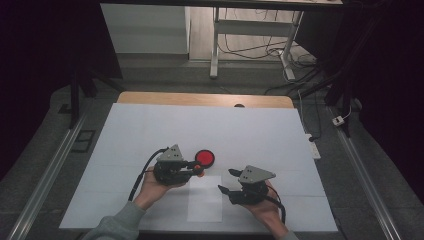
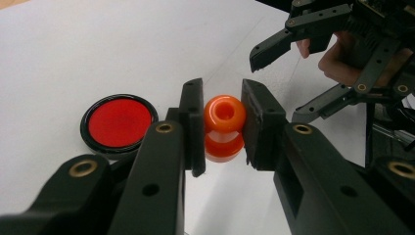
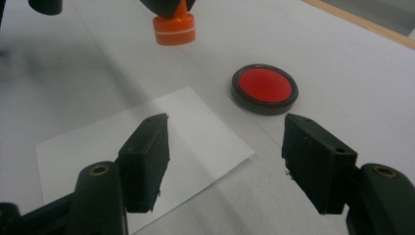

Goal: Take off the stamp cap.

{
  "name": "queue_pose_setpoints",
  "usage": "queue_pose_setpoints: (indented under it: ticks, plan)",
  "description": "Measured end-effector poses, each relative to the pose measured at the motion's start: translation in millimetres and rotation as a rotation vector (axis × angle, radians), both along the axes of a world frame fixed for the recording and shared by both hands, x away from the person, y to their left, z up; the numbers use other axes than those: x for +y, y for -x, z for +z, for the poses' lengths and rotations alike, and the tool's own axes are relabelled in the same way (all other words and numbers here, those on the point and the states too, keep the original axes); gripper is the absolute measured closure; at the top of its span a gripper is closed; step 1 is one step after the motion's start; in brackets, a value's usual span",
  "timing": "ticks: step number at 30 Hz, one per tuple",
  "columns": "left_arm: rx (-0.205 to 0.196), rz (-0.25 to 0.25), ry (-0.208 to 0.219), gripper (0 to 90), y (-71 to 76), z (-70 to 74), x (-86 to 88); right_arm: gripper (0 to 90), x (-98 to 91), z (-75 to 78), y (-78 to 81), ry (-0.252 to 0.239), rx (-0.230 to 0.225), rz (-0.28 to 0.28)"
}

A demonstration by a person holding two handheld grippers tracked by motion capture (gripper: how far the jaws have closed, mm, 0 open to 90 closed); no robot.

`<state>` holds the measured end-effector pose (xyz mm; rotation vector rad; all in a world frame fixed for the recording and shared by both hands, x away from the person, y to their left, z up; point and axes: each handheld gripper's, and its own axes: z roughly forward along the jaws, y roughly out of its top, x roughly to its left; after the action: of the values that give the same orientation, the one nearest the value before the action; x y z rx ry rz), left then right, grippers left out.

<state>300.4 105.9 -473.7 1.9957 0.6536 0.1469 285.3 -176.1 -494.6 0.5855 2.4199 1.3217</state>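
My left gripper is shut on a small orange stamp-like knob, its pads pressing the rounded top while the base rests on the white table cover. A round red pad in a black rim lies just beyond and beside that knob. My right gripper is open with nothing between its jaws, hovering over a loose white paper sheet near the front edge.
A white cover spreads over the wooden table. Beyond the far edge stand metal desk legs and floor cables. A power strip lies off the table's right side.
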Motion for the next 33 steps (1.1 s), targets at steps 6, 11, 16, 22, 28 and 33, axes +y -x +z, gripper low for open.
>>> queue_pose_setpoints:
  ticks: [6,11,16,22,28,33]
  plan:
    - [0.000,0.003,0.000,72.2,-0.1,-0.9,-0.7,33.9,6.6,1.3,0.6,-0.002,0.000,0.017]
    - [0.000,0.005,0.001,72.2,-0.1,-1.6,-1.5,34.0,14.8,2.0,0.7,-0.008,0.004,0.033]
    - [0.000,0.000,-0.002,72.2,-0.5,-1.9,-2.1,34.0,21.1,1.5,-0.6,-0.006,0.002,0.043]
    - [-0.001,0.001,0.006,72.3,-0.2,-1.8,-3.4,33.9,29.5,1.0,-0.9,0.007,0.006,0.054]
    - [-0.007,-0.003,0.008,72.4,0.3,-1.2,-5.0,33.8,36.0,-1.6,-2.9,0.000,0.014,0.070]
    - [-0.010,-0.005,0.012,72.5,0.8,-0.8,-6.1,33.8,41.1,-2.9,-2.7,0.001,0.014,0.076]
